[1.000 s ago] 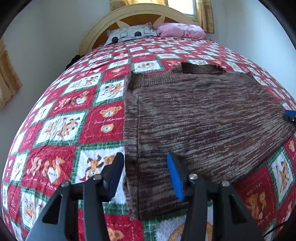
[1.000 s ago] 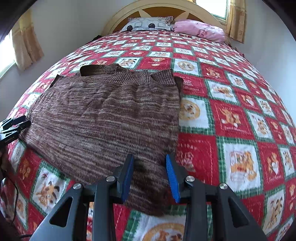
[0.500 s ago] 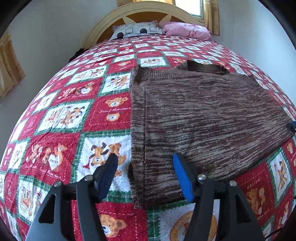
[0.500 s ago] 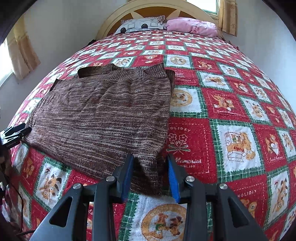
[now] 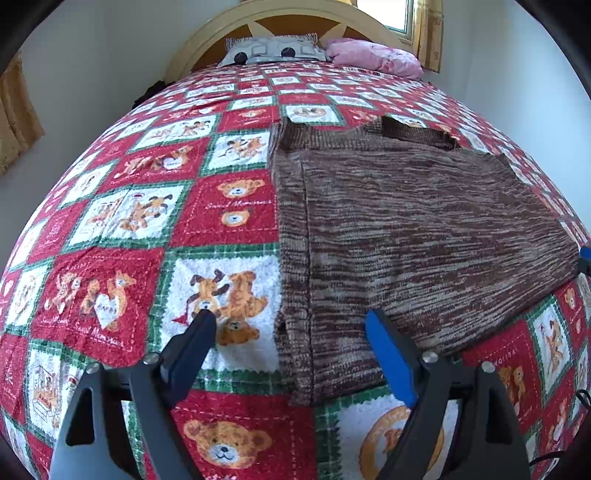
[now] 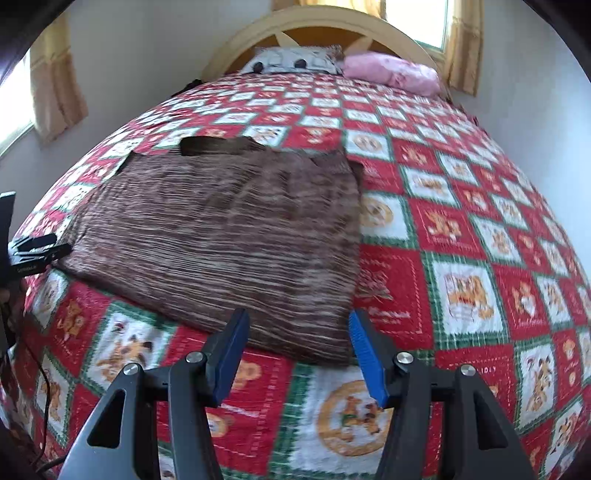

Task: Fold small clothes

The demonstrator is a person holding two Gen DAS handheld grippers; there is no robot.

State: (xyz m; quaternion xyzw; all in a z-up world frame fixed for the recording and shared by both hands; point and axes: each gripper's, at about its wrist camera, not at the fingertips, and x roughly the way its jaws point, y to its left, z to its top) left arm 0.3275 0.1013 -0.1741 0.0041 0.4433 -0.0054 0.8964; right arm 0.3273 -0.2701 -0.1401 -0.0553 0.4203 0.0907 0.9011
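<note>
A brown knitted sleeveless top (image 5: 406, 236) lies flat on the bed, neck opening toward the headboard. It also shows in the right wrist view (image 6: 229, 236). My left gripper (image 5: 290, 325) is open and empty, its jaws wide apart over the top's near left corner and hem. My right gripper (image 6: 297, 323) is open and empty, just above the top's near right corner. The left gripper's black tip (image 6: 33, 254) shows at the left edge of the right wrist view, at the garment's left corner.
The bed is covered by a red, white and green teddy-bear quilt (image 5: 221, 218). A grey patterned pillow (image 5: 273, 50) and a pink pillow (image 5: 373, 57) lie by the cream headboard (image 6: 332, 22). Walls and curtains surround the bed. A black cable (image 6: 40, 387) hangs at the left.
Both grippers have drawn back toward the bed's foot and opened wider. The right gripper, which had its jaws around the top's corner, now stands clear of it.
</note>
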